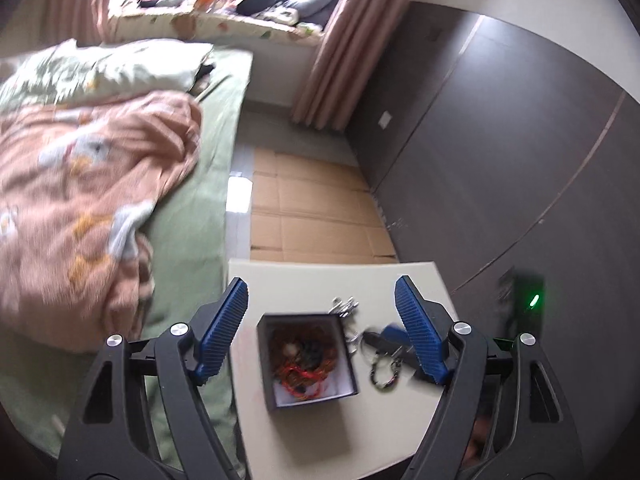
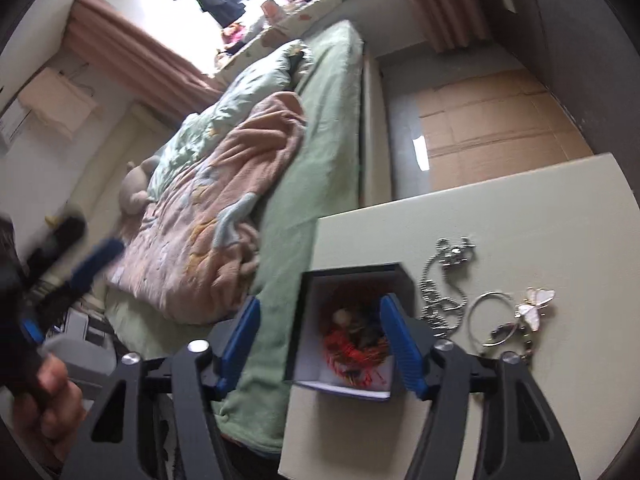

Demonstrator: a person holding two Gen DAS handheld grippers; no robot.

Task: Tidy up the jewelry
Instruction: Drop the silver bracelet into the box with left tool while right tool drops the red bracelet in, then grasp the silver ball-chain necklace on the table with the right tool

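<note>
A small dark box (image 1: pixel 307 360) with a white inside stands on the cream table (image 1: pixel 320 432) and holds a tangle of red and dark beaded jewelry (image 1: pixel 302 364). In the right wrist view the box (image 2: pixel 348 336) sits between the open fingers. Loose pieces lie to its right: a silver chain (image 2: pixel 444 280), a ring hoop (image 2: pixel 490 316), a white butterfly brooch (image 2: pixel 536 300) and a beaded bracelet (image 1: pixel 384 372). My left gripper (image 1: pixel 320 320) is open and empty above the box. My right gripper (image 2: pixel 320 340) is open and empty over it.
A bed (image 1: pixel 192 208) with a green sheet and a pink blanket (image 1: pixel 80 208) lies left of the table. Flattened cardboard (image 1: pixel 312 200) covers the floor beyond the table. A dark wardrobe (image 1: pixel 500 152) stands on the right.
</note>
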